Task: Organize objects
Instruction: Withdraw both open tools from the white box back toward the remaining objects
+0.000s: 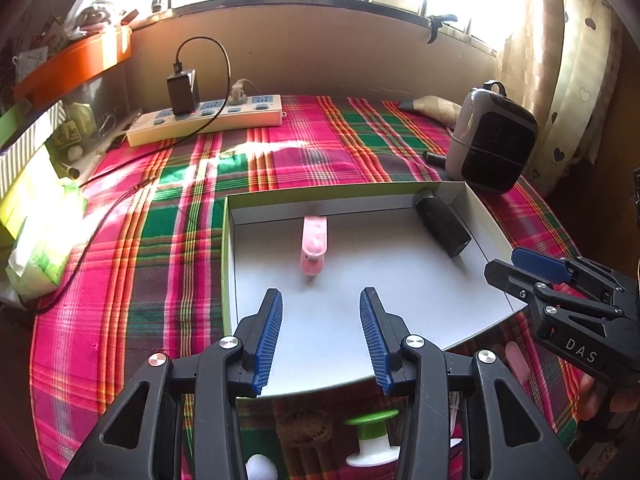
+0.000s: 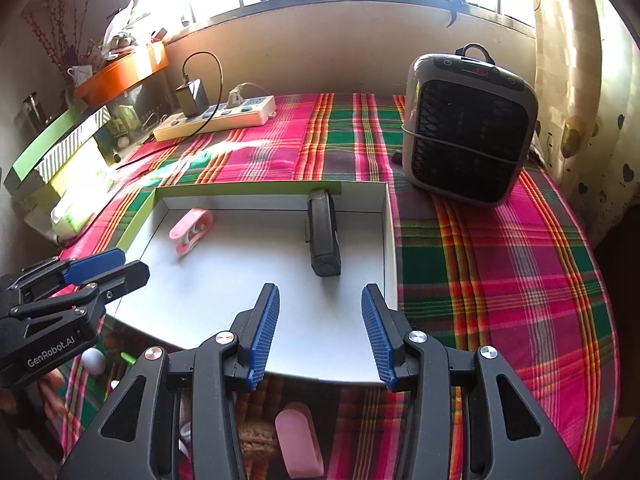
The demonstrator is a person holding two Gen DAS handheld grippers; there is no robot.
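Nearest the lens: left gripper and right gripper, both with jaws spread and nothing between them, poised over the near edge of the white box.

Already inside the box: pink clip toward its far left, black cylinder against its far right wall.

Likely left to sort, just short of the box's near edge: green-topped spool, white ball, pink oblong.

Beyond the box: power strip, heater. Nothing blocking the way in.
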